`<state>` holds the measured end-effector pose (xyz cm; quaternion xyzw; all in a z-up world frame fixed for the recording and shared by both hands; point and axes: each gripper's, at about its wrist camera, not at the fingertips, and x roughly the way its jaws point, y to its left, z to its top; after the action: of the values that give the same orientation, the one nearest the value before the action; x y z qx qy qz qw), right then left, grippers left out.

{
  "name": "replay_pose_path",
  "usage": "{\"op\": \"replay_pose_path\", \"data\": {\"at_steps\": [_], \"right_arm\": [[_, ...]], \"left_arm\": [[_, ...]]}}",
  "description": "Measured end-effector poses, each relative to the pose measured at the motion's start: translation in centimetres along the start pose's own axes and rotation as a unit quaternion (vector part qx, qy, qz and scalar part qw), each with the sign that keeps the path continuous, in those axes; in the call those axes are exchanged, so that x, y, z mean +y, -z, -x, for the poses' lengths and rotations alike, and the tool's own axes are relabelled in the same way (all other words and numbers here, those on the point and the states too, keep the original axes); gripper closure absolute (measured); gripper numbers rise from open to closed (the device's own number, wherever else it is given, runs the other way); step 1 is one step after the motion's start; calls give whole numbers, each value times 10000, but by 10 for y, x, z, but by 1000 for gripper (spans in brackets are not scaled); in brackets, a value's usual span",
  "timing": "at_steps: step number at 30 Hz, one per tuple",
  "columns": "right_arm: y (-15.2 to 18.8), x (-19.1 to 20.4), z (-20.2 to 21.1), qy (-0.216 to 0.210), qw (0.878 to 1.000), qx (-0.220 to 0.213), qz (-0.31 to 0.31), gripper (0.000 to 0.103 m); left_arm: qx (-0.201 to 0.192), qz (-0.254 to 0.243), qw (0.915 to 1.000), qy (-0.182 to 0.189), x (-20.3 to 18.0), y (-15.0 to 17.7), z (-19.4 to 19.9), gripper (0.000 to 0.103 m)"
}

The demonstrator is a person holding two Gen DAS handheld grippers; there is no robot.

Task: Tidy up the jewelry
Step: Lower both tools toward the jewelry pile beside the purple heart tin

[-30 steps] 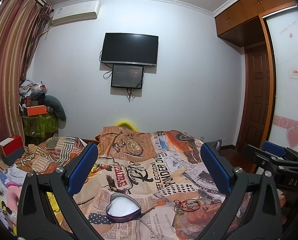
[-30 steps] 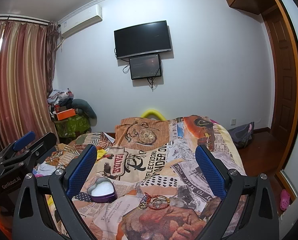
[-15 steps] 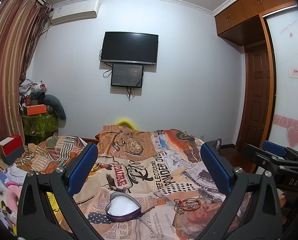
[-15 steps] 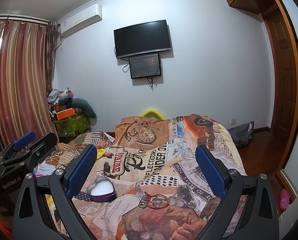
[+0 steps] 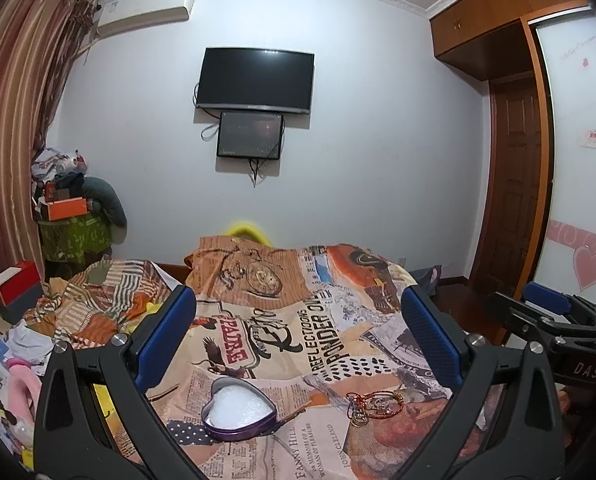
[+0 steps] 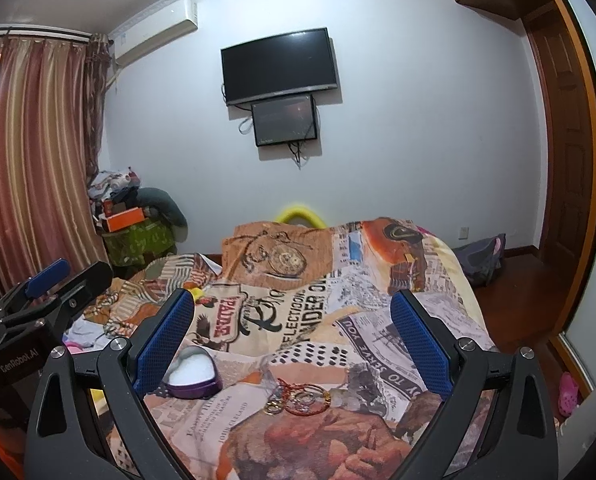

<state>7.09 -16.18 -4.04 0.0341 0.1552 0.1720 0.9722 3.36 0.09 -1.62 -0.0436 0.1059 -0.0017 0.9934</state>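
A purple heart-shaped box [image 5: 238,408] with white lining lies open on the patterned bedspread [image 5: 282,328]; it also shows in the right wrist view [image 6: 194,376]. A small pile of jewelry [image 5: 371,402], red and gold rings and chains, lies to its right, and shows in the right wrist view [image 6: 301,398]. My left gripper [image 5: 298,344] is open and empty above the bed, near the box. My right gripper [image 6: 294,340] is open and empty above the jewelry. Each gripper shows at the edge of the other's view.
The bed reaches to a white wall with a TV [image 5: 256,80] and a smaller screen below. Cluttered boxes and clothes [image 5: 72,220] stand at the left by the curtain. A wooden door [image 6: 569,168] and bare floor lie to the right.
Both views have tilted slightly; the grippers and the objects on the bed have hardly moved.
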Motion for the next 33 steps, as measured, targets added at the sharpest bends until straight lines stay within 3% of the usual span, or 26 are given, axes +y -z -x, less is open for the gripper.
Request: {"op": "replay_pose_path", "data": {"at_steps": [9, 13, 15, 23, 30, 33], "right_arm": [[27, -34, -30, 553, 9965, 629, 36, 5], [43, -48, -43, 736, 9917, 1042, 167, 5], [49, -52, -49, 723, 9894, 1247, 193, 7], [68, -58, -67, 283, 9793, 1987, 260, 38], [79, -56, -86, -266, 9730, 2288, 165, 58], [80, -54, -93, -420, 9705, 2371, 111, 63]], "left_arm": [[714, -33, 9974, -78, -7, 24, -50, 0], [1289, -113, 9916, -82, -11, 46, -79, 0], [1630, -109, 9866, -24, -14, 60, -95, 6], [2785, 190, 9589, 499, -14, 106, -143, 32], [3220, 296, 9408, 1013, -21, 126, -153, 55], [3248, 200, 9380, 1191, -28, 128, -151, 58]]}}
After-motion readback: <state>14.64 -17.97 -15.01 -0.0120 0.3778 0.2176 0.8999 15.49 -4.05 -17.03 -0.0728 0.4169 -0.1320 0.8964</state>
